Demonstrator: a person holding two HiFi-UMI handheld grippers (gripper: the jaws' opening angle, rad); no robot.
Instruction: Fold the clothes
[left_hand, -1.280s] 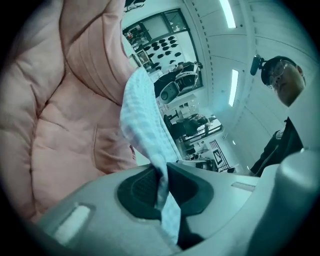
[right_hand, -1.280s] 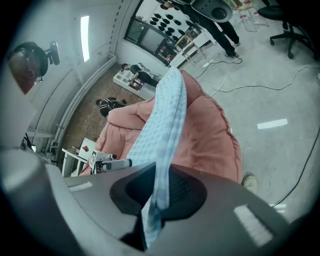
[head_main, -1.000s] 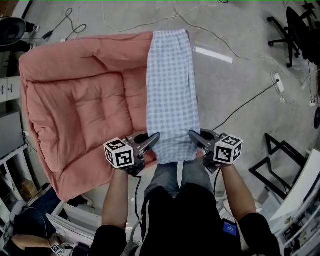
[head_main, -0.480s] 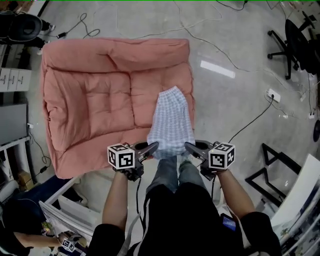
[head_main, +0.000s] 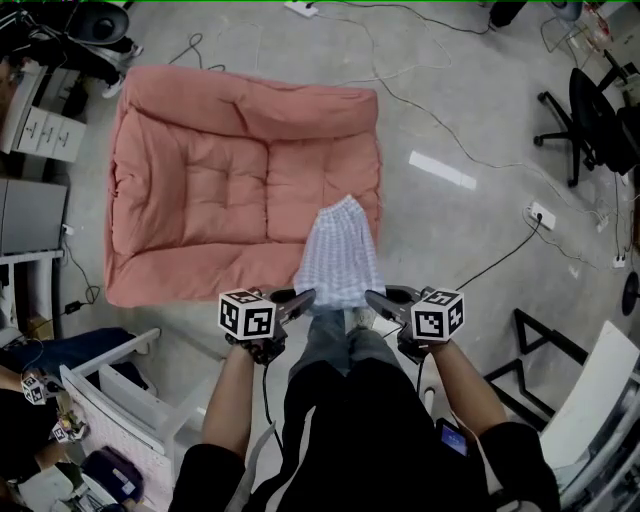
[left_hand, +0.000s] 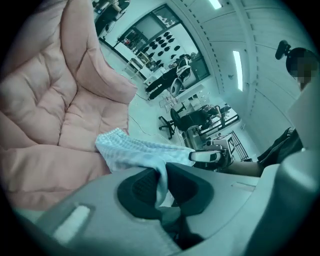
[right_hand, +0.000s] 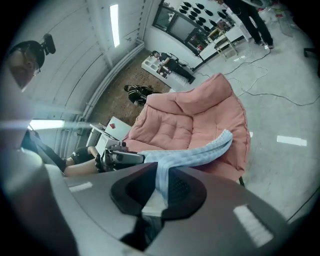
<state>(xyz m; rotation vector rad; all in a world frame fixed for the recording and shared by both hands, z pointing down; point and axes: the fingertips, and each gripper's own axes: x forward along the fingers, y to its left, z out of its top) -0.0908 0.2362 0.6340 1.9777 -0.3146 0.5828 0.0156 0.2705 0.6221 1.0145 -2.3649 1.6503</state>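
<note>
**Garment pulled up off cushion, both near corners pinched**

Checked garment (head_main: 340, 250), thin blue-white woven cloth. It lay flat and full-length on the pink cushion (head_main: 200, 190) a sec ago. Now the near edge is up and the far gathered end trails over the cushion's front-right part; can't tell if it touches. Left gripper (head_main: 304, 298) fingers are nearly closed on the left corner, right gripper (head_main: 373, 297) same on the right corner, w/ cloth stretched between them. Prob a lift before folding; no fold made yet. Cushion is quilted, puffy, squarish, on a grey floor (head_main: 470, 230) w/ cables (head_main: 500, 245).
</note>
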